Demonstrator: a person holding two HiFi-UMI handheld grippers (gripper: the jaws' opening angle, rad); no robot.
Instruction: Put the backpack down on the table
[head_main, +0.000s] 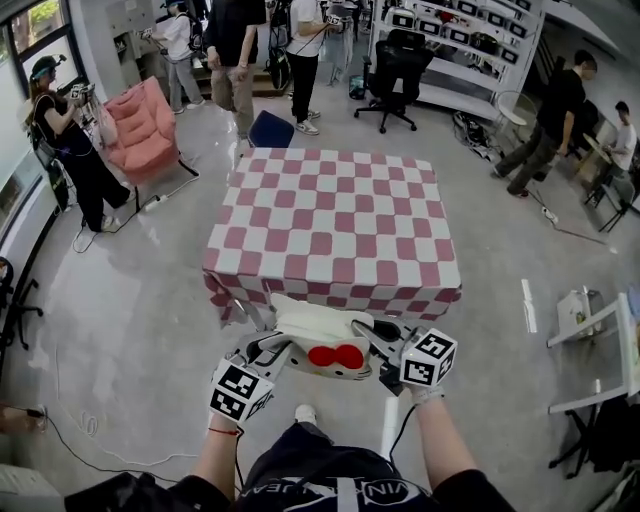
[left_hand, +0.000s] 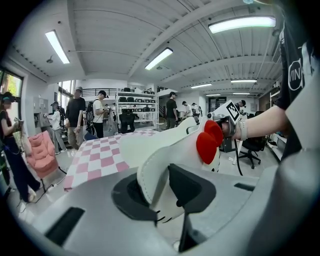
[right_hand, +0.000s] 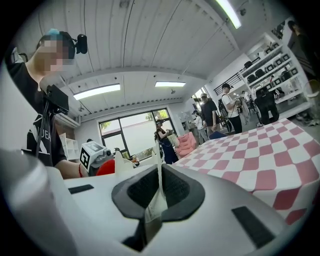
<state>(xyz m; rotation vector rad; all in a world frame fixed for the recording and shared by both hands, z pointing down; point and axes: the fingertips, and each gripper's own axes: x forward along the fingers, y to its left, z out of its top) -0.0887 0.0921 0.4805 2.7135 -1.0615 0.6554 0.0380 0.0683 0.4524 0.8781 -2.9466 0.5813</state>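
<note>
- Just short of the table's (head_main: 335, 215) near edge, the white backpack (head_main: 318, 335) hangs in the air between both grippers, level with the checked top but not yet over it.
- Left gripper (left_hand: 161, 196): its jaws stand fairly wide apart and are clamped on a thick white panel of the backpack, on the side away from the table.
- Right gripper (right_hand: 159, 197): its jaws are nearly together, pinching a thin strip of the backpack's fabric that stands up between the pads.
- Step in hand, as I judge it: the carry to the table, with the set-down itself not begun.
- Next move, likely: bring the backpack over the table's near edge toward its middle and lower it until the base rests flat. Only then should both grips let go, so it does not tip off the edge.
- Writing: none can be read on the backpack, which shows only a red bow (head_main: 335, 356) and short black whisker lines.
- Marker cubes (head_main: 240, 392) carry black-and-white square patterns, no words.
- White print on the person's black shirt (head_main: 330, 490) is cut off, so I cannot read it.
</note>
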